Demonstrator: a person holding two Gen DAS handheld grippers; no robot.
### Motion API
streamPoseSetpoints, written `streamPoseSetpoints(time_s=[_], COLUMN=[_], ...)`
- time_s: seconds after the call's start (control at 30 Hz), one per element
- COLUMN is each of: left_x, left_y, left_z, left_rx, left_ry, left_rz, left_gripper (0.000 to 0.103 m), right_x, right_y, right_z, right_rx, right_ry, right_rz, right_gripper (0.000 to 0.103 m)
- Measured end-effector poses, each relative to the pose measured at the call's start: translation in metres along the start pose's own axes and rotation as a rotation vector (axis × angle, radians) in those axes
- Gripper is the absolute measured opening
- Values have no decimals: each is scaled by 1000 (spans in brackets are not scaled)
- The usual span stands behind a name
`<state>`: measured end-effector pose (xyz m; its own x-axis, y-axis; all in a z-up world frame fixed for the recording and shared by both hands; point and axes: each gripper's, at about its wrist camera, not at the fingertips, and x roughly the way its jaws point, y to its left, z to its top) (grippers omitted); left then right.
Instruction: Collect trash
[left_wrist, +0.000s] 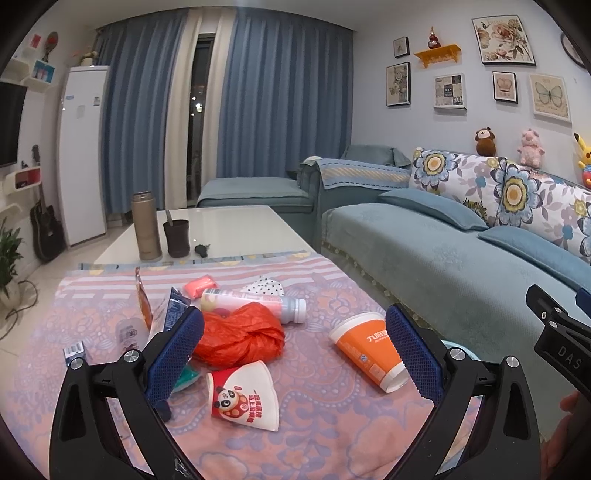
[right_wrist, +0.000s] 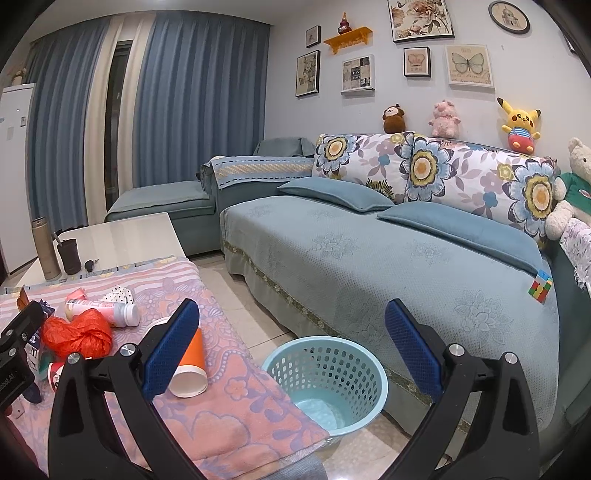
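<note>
Trash lies on a pink patterned cloth (left_wrist: 332, 424) over the table: a crumpled red plastic bag (left_wrist: 240, 334), a pink and white bottle (left_wrist: 255, 304) on its side, an orange paper cup (left_wrist: 371, 350) on its side, a flattened panda paper cup (left_wrist: 243, 397), and snack wrappers (left_wrist: 159, 308). My left gripper (left_wrist: 295, 354) is open and empty above the trash. My right gripper (right_wrist: 291, 354) is open and empty, over the table's right edge, above a light blue basket (right_wrist: 328, 376) on the floor. The orange cup (right_wrist: 190, 369) lies behind its left finger.
A thermos (left_wrist: 146, 225), a dark cup (left_wrist: 177, 238) and keys (left_wrist: 201, 250) stand on the bare white table beyond the cloth. A blue sofa (right_wrist: 369, 258) with floral cushions runs along the right. A Rubik's cube (right_wrist: 541, 286) lies on it.
</note>
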<state>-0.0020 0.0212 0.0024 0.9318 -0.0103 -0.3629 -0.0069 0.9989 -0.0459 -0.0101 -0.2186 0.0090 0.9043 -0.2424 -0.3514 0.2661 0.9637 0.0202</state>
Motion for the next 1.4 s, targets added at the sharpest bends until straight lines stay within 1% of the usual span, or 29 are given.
streamPoseSetpoints(time_s=[1.2,1.4], left_x=[2,1], left_y=[5,5], left_z=[-2,-2], left_rx=[-13,-14], left_ry=[0,0], left_rz=[15,16], left_gripper=[95,95], right_x=[0,1], right_y=[2,2], right_z=[-1,-1], right_rx=[-12,-4], right_ry=[-4,8], right_rz=[12,15], right_gripper=[95,95])
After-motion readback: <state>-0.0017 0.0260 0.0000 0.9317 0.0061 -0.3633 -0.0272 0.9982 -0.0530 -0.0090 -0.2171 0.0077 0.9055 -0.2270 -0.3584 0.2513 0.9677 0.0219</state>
